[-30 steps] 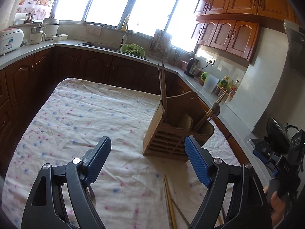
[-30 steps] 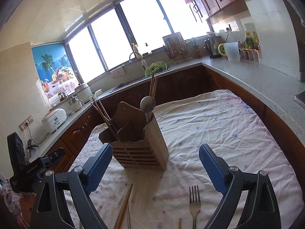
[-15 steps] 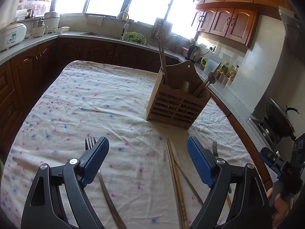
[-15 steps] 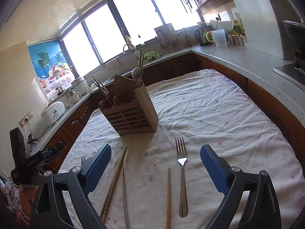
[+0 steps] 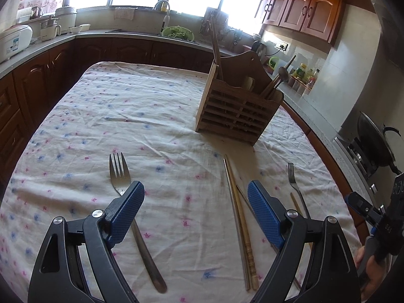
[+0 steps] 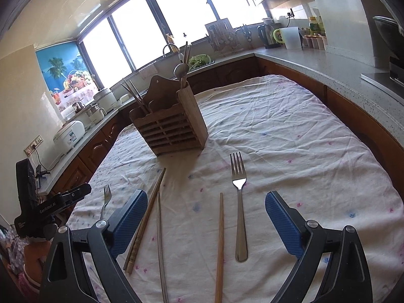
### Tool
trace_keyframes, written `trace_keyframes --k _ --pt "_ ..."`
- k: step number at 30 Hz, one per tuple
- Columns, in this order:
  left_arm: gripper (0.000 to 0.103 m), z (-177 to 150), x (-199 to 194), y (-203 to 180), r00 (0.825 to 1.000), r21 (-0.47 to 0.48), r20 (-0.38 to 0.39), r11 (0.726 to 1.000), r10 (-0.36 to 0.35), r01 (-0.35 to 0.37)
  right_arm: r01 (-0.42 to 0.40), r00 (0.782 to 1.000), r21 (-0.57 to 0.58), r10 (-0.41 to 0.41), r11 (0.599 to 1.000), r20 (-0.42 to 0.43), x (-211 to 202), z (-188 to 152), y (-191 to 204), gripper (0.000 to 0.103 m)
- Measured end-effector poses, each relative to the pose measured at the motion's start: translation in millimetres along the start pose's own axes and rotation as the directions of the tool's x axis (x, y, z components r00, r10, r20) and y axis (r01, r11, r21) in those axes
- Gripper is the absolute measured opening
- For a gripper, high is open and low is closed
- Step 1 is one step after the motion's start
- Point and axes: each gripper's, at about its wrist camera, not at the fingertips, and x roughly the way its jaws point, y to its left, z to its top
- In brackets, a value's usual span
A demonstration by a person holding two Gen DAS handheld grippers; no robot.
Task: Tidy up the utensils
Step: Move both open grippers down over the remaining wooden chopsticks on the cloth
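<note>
A wooden utensil holder (image 5: pixel 237 108) stands on the cloth-covered table (image 5: pixel 126 116) and holds chopsticks and a spoon; it also shows in the right wrist view (image 6: pixel 169 126). A steel fork (image 5: pixel 131 209) lies under my open left gripper (image 5: pixel 195 207). Wooden and metal chopsticks (image 5: pixel 240 212) lie right of it. My right gripper (image 6: pixel 205 214) is open and empty above a second fork (image 6: pixel 240 202), a single wooden chopstick (image 6: pixel 220 247) and more chopsticks (image 6: pixel 149 214). The first fork (image 6: pixel 105 199) shows at the left.
Kitchen counters wrap around the table, with a rice cooker (image 5: pixel 12 40), sink (image 5: pixel 141 30), kettle (image 6: pixel 267 35) and a pan on the stove (image 5: pixel 373 141). Each gripper shows at the edge of the other's view.
Both grippers have pulled back and tilted down from the holder, so the forks and chopsticks on the cloth have come into view. Both stay open.
</note>
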Motion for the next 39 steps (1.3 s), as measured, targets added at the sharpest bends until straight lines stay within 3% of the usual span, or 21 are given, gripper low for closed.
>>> trace_keyframes --k 7,10,12,15,20,24,26,34,36,37,39 --pt "0.086 -2 10 -8 1.0 0.033 -0.031 0.999 -0.002 0.003 0.004 1.0 -0.022 -0.005 1.0 -0.007 3 0 2 0.094" --pt "0.086 -3 16 -11 0.999 0.047 -0.049 0.999 -0.002 0.004 0.009 0.999 -0.035 -0.011 0.999 -0.034 9 -3 4 0.081" --pt "0.085 -2 22 -14 0.998 0.057 -0.067 0.998 0.0 0.004 0.008 0.998 -0.032 -0.01 0.999 -0.057 15 -4 2 0.065" --pt "0.079 0 31 -20 0.996 0.082 -0.094 0.997 0.002 0.005 0.011 0.996 -0.03 -0.014 0.999 -0.092 24 -7 0 0.051" --pt "0.07 -3 63 -37 0.984 0.156 -0.174 0.988 0.038 -0.01 0.01 0.993 -0.028 -0.013 1.0 -0.119 31 -12 -2 0.05" --pt "0.058 -11 92 -50 0.965 0.222 -0.249 0.975 0.084 -0.028 0.014 0.993 -0.017 -0.016 1.0 -0.12 32 -11 -7 0.05" --pt "0.058 -15 102 -55 0.957 0.243 -0.277 0.97 0.091 -0.022 0.022 0.993 -0.013 -0.023 1.0 -0.117 32 -9 -10 0.049" --pt "0.061 -11 106 -47 0.957 0.242 -0.278 0.97 0.077 -0.008 0.018 0.991 -0.006 -0.019 1.0 -0.13 39 -5 -13 0.05" --pt "0.061 -11 105 -44 0.956 0.26 -0.276 0.965 0.098 -0.024 0.009 0.99 -0.008 -0.01 1.0 -0.139 43 -5 -11 0.05" --pt "0.055 -11 106 -42 0.952 0.267 -0.283 0.963 0.115 -0.037 0.005 0.99 -0.01 -0.006 1.0 -0.143 45 -5 -10 0.05" --pt "0.057 -13 105 -45 0.95 0.325 -0.273 0.944 0.153 -0.058 -0.004 0.989 -0.014 0.002 1.0 -0.149 49 -5 -8 0.05"
